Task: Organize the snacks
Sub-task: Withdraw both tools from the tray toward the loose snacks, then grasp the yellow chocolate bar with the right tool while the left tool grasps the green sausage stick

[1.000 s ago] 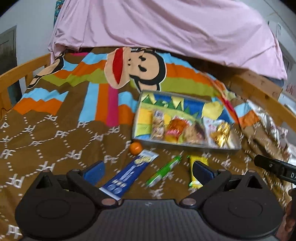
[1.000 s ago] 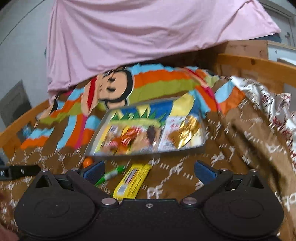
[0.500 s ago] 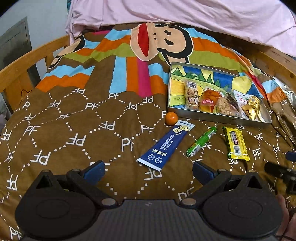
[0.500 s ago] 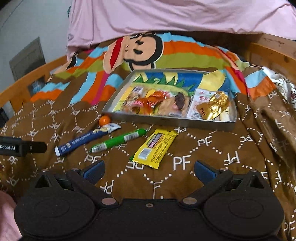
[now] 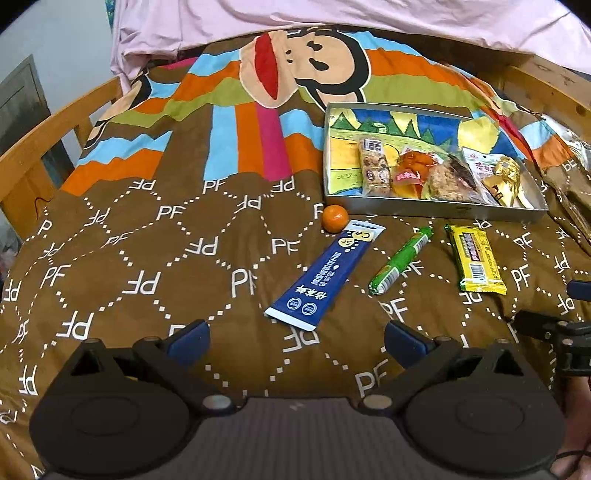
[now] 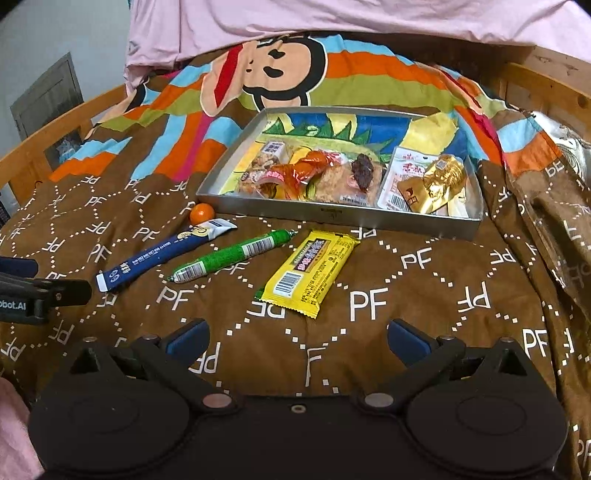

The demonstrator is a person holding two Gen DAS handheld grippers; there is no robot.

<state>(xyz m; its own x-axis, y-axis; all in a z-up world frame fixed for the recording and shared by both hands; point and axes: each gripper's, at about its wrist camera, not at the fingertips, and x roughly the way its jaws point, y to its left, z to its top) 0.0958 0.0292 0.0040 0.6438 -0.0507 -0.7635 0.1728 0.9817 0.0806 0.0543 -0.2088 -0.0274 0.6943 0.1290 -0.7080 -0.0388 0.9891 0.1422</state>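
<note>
Both the left gripper (image 5: 297, 338) and right gripper (image 6: 297, 338) hovered wide apart and empty above the yellow bar (image 6: 310, 271), short of the tray (image 6: 343, 216)

A brown blanket (image 5: 155, 258) with a cartoon monkey is covering a wooden-railed bed (image 5: 55, 125); a pink sheet (image 6: 332, 18) is hanging at the far end.

Left wrist view: taken low over the bedspread (image 5: 147, 258), faced toward the bed's far edge. Right wrist view: likewise low, set further right. Shared by both: the tray (image 5: 436, 211) (image 6: 332, 218) and loose snacks.
</note>
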